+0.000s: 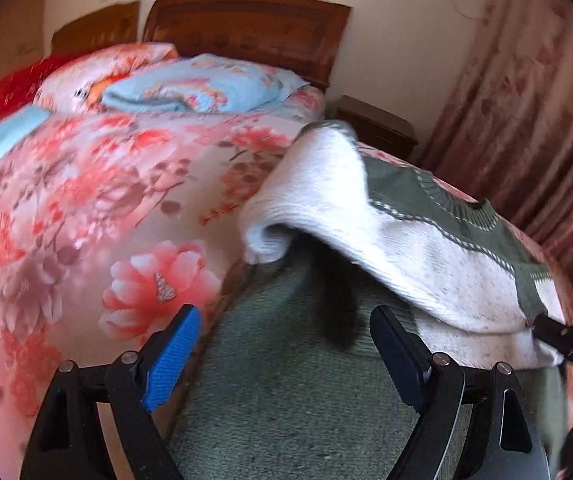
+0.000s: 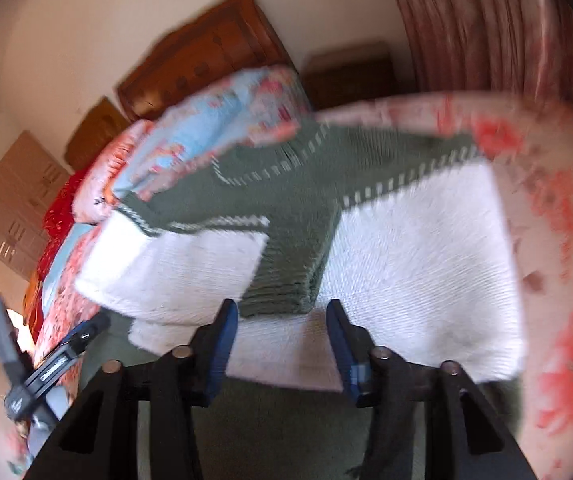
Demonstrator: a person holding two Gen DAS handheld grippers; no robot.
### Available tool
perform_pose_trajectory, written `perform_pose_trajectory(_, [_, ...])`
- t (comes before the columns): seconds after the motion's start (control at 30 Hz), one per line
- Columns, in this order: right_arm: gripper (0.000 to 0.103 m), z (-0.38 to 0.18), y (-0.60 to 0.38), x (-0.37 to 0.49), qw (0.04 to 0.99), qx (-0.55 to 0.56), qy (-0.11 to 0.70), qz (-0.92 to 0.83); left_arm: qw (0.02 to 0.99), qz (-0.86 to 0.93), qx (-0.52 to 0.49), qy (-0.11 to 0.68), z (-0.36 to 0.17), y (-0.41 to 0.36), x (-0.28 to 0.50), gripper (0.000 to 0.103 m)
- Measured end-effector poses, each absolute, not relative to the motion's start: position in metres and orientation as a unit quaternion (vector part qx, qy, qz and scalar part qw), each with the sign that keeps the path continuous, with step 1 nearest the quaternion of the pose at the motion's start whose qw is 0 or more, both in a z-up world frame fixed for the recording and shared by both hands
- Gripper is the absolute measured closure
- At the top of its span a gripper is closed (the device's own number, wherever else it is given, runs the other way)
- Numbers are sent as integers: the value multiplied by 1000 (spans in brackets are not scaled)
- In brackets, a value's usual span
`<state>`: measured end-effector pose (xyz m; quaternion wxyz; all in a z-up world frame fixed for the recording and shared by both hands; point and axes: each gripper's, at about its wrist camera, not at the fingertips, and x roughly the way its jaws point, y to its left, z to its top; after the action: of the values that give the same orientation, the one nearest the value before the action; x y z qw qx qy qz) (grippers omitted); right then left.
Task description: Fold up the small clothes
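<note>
A small green and white knitted sweater (image 1: 426, 240) lies on the floral bedspread (image 1: 86, 208), partly folded over itself. In the left wrist view my left gripper (image 1: 282, 332) is open and empty, over the green knit near the folded white sleeve (image 1: 286, 216). The right gripper's tip (image 1: 558, 334) touches the white hem at the right. In the blurred right wrist view my right gripper (image 2: 282, 320) is open, its fingers either side of the sweater's near edge (image 2: 286, 280). The left gripper (image 2: 58, 360) shows at the lower left.
Folded blue and pink quilts (image 1: 190, 84) are stacked at the wooden headboard (image 1: 246, 24). A dark nightstand (image 1: 374, 124) stands right of the bed. Pink curtains (image 1: 526, 100) hang at the right. A blue cloth (image 1: 2, 140) lies at the left.
</note>
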<state>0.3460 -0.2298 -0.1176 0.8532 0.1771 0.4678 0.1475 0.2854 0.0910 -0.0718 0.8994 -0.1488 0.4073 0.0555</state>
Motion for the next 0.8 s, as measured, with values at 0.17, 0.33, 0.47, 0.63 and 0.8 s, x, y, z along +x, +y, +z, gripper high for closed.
perform_pose_trajectory(0.17, [91, -123, -227, 353, 858, 212, 442, 155, 892, 59, -150, 422, -77, 92, 290, 0])
perform_pose_trajectory(0.33, [92, -88, -232, 316, 885, 202, 378, 179, 892, 65, -151, 422, -76, 90, 290, 0])
perform_pose_trajectory(0.47, [92, -76, -256, 289, 898, 201, 358, 159, 891, 66, -147, 425, -77, 90, 292, 0])
perform_pose_trajectory(0.63, [92, -107, -288, 286, 889, 221, 383, 120, 890, 65, -144, 428, -77, 90, 293, 0])
perform_pose_trajectory(0.8, [85, -124, -285, 292, 880, 218, 408, 106, 890, 66, -142, 429, -78, 90, 294, 0])
